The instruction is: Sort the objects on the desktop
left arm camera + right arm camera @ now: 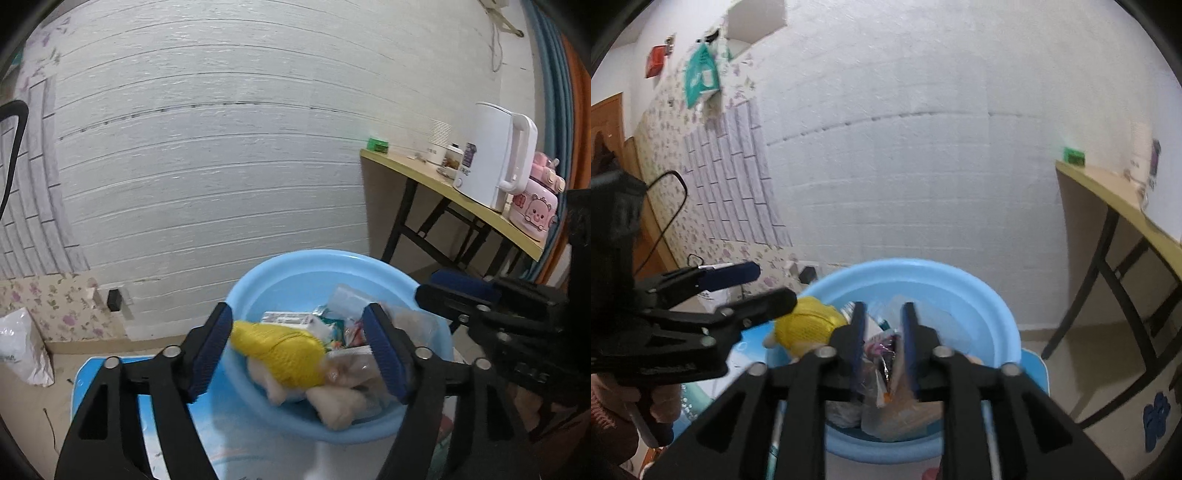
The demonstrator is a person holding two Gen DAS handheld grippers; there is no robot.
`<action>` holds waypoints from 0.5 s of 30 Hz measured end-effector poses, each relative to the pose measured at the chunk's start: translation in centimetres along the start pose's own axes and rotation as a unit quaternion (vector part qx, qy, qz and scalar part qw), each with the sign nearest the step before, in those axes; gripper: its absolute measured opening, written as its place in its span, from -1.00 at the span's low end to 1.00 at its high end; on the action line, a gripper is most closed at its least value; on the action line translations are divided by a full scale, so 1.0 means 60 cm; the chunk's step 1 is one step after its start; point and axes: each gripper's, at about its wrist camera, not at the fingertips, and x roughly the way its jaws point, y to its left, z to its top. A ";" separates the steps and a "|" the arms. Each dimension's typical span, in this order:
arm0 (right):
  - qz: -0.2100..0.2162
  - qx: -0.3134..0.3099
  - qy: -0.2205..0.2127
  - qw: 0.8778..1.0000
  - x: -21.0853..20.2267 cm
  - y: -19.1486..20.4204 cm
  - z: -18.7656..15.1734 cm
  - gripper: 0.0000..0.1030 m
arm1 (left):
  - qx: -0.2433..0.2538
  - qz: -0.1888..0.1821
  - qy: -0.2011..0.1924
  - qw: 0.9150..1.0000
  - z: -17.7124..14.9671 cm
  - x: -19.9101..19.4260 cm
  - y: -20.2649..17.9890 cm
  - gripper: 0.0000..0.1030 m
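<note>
A home room: floral wallpaper (713, 177), a folding table (436, 177) with white kettle (487, 155) and cups (439, 142).

The right gripper (882, 343) hangs over a blue basin (979, 295) at six o'clock, its jaws partly apart above crinkly packets (882, 369). A yellow soft toy (809, 325) lies toward nine o'clock, under the left gripper (753, 288).

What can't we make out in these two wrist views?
- Packets in the blue basin: labels too small and blurred in both views; the left gripper and right gripper cover part of the pile.
- Yellow-capped plush toy: its body is motion-blurred in the left view, half hidden by black fingers in the right.
- Items behind the white kettle: blurred in the right view.
- Basin's near rim: hidden by gripper bodies.
</note>
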 end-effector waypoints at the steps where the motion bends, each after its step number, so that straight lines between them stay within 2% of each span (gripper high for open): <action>1: -0.003 -0.001 -0.002 1.000 -0.003 0.004 0.001 0.08 | -0.004 0.008 0.007 1.000 -0.001 -0.004 0.005 0.63; 2: -0.008 0.000 -0.003 1.000 -0.006 0.007 0.002 0.28 | -0.005 0.015 0.015 1.000 -0.002 -0.004 0.006 0.71; 6: -0.027 0.002 0.015 1.000 -0.007 0.020 0.004 0.39 | -0.009 0.067 0.061 0.996 -0.003 -0.010 0.015 0.80; 8: -0.041 0.005 0.045 0.998 0.001 0.025 0.003 0.58 | -0.015 0.069 0.071 0.995 -0.005 -0.015 0.022 0.84; 12: -0.061 0.020 0.075 0.995 0.005 0.028 -0.003 0.65 | -0.005 0.089 0.091 0.992 -0.013 -0.024 0.028 0.86; 15: -0.063 0.033 0.083 0.994 -0.001 0.032 -0.001 0.68 | 0.007 0.100 0.100 0.990 -0.021 -0.029 0.028 0.87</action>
